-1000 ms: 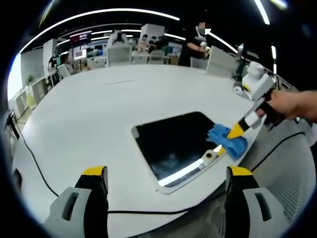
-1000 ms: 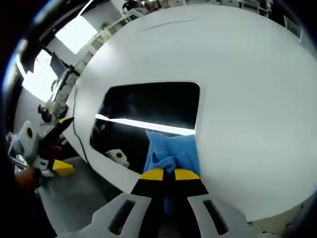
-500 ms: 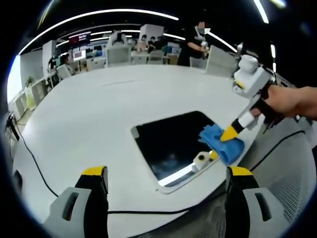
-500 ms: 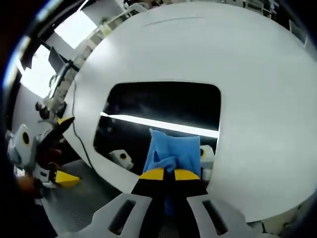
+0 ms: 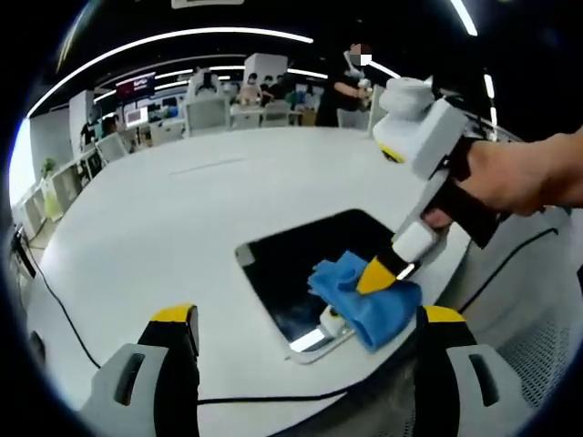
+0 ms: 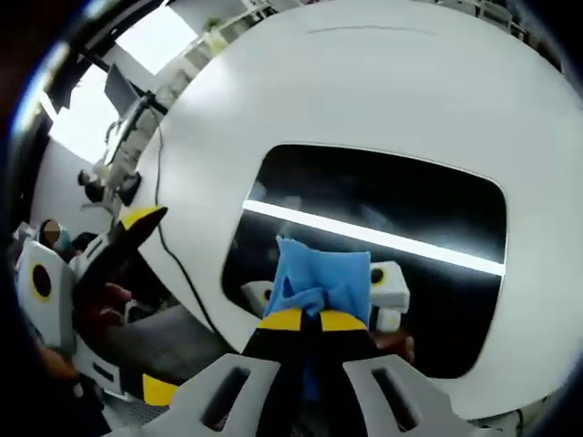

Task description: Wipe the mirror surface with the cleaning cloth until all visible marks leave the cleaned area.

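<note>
My right gripper (image 6: 302, 320) pinches the crumpled blue cloth (image 6: 321, 278) against the dark mirror (image 6: 401, 200), near its edge; my left gripper (image 5: 305, 320) hangs wide open.

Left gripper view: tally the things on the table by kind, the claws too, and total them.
Mirror: 1
Blue cleaning cloth: 1
Black cable: 1
Claws: 2, the left claw and the right claw
Total: 5
</note>
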The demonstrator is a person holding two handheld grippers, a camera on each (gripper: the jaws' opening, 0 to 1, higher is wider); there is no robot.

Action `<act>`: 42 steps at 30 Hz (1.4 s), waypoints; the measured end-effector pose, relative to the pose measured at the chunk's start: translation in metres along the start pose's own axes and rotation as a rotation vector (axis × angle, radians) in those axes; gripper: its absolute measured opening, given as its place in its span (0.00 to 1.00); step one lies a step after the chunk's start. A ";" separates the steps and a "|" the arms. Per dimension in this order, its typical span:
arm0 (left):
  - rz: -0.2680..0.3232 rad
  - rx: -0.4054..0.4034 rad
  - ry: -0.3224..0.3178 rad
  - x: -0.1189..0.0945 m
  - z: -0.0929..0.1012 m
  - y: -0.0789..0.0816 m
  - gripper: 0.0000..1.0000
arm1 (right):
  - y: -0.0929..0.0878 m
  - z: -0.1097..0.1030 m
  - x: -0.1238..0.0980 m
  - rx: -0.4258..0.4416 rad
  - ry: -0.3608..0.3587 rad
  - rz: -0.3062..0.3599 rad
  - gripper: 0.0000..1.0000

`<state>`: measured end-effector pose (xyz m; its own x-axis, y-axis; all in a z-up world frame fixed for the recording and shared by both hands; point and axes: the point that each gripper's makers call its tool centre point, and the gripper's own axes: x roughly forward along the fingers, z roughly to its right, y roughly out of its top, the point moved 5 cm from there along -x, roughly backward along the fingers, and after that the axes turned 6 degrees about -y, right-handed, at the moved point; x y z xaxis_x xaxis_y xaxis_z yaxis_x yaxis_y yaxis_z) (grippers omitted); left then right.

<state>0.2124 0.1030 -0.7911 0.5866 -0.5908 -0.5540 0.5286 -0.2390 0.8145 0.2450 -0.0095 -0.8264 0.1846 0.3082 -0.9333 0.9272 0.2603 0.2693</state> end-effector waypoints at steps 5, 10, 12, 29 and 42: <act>-0.007 -0.002 0.003 0.000 0.000 -0.001 0.99 | 0.008 -0.019 0.006 -0.041 0.013 -0.010 0.00; -0.030 -0.013 -0.004 0.001 0.000 -0.004 0.99 | 0.011 -0.031 0.011 -0.061 0.034 -0.014 0.00; -0.045 -0.036 -0.003 0.002 -0.001 -0.007 0.99 | 0.013 -0.036 0.014 -0.095 0.034 -0.018 0.00; -0.059 -0.033 -0.005 0.003 0.001 -0.008 0.99 | 0.017 -0.049 0.017 -0.127 0.072 -0.018 0.00; -0.055 -0.038 0.000 0.002 0.000 -0.008 0.99 | 0.043 -0.040 0.023 -0.121 0.050 0.009 0.00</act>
<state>0.2090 0.1040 -0.7987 0.5561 -0.5775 -0.5977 0.5830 -0.2415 0.7758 0.2763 0.0450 -0.8263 0.1740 0.3554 -0.9184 0.8790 0.3644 0.3075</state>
